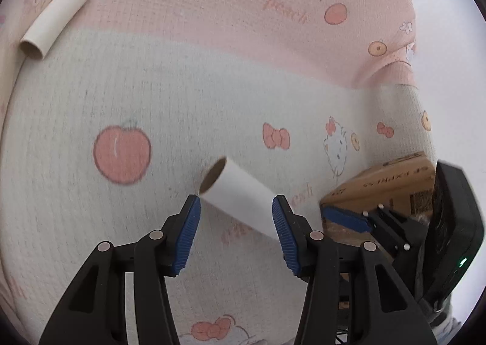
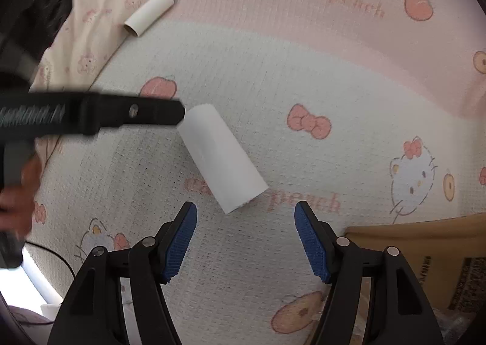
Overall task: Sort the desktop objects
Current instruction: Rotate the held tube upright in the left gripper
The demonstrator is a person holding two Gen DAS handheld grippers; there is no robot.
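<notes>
White tube [image 1: 240,196] lies diagonally between spread fingers of left gripper [image 1: 236,223], nearer; right gripper [image 2: 246,234] also spread, empty.

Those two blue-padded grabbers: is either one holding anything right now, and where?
Nothing is held. The left gripper and right gripper are both open; the nearer cardboard tube lies on the mat, just beyond their fingertips.

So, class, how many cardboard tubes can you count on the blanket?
2. One tube lies just ahead of the left claw; the far tube lies beside the pillow. Others may be hidden.
</notes>
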